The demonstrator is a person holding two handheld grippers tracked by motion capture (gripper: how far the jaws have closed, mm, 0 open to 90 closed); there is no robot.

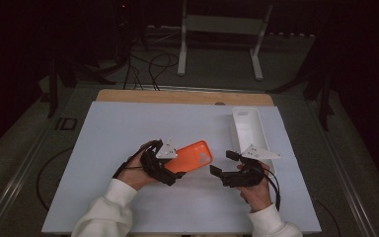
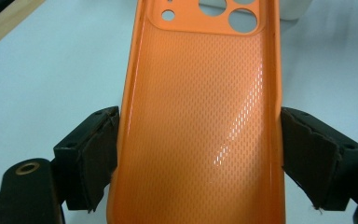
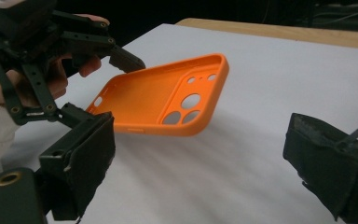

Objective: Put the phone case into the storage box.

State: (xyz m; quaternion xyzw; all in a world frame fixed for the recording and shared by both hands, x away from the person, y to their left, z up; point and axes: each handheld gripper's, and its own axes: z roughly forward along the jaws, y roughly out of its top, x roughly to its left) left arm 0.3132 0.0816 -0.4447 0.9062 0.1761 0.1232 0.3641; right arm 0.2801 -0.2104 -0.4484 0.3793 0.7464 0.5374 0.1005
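I've got the left gripper clamped on the orange phone case, jaws pressing both long edges near its bottom end. In the left gripper view the case's dimpled inside faces the cam, camera cutouts at the far end. From the right gripper view the case is lifted off the white bench and tilted, open side up, w/ its shadow on the board below. My right gripper sits just right of the case, not touching it, jaws spread wide w/ nothing between them. A white tray lies along the bench's right side, beyond the right gripper. Left hand and right hand come in from the near edge, white sleeves.
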